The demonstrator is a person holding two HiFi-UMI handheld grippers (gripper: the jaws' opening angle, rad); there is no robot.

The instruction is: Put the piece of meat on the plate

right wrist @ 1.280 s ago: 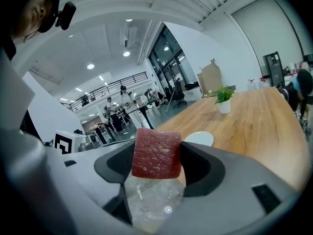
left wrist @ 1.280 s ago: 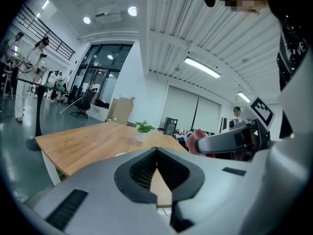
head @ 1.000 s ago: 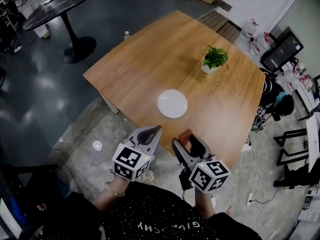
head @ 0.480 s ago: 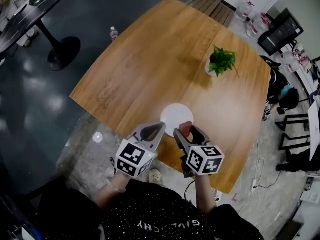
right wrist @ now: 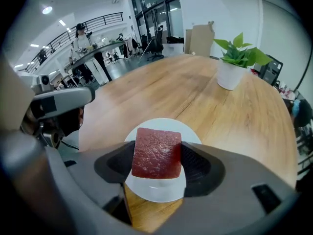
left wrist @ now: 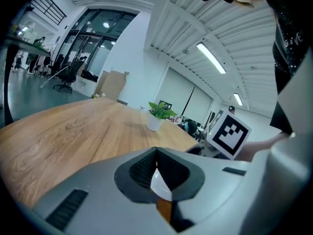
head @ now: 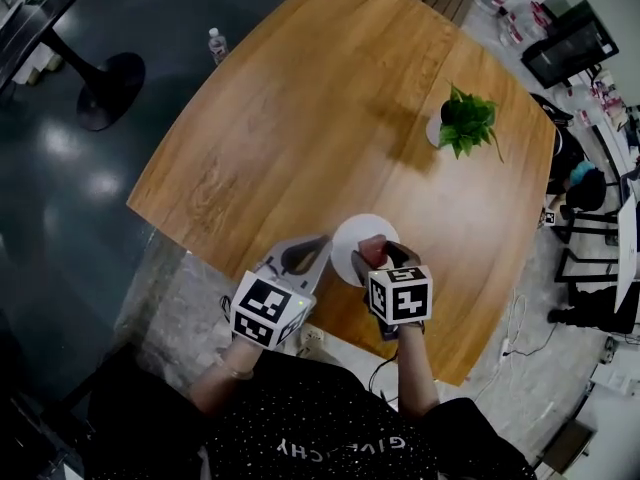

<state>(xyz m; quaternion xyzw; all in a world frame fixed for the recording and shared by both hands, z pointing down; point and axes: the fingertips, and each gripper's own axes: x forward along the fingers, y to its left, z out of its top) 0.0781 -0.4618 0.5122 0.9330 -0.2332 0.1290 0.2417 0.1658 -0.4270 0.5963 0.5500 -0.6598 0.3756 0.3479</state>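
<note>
A flat reddish-brown piece of meat (right wrist: 156, 153) is clamped between the jaws of my right gripper (right wrist: 156, 164), held just above the white round plate (right wrist: 161, 192). From the head view the meat (head: 372, 251) hangs over the plate (head: 352, 238) near the table's front edge, with the right gripper (head: 378, 257) behind it. My left gripper (head: 303, 254) sits just left of the plate, jaws closed with nothing between them; in its own view the left gripper (left wrist: 156, 165) shows a sliver of the plate (left wrist: 160, 184) beyond its tips.
The wooden table (head: 300, 128) carries a potted green plant (head: 463, 124) at the far right. A small bottle (head: 216, 43) stands on the dark floor past the table's far left edge. Chairs and cables lie to the right.
The right gripper has carried the meat forward from the table's front edge to over the plate. The left gripper moved forward alongside it, staying closed.
</note>
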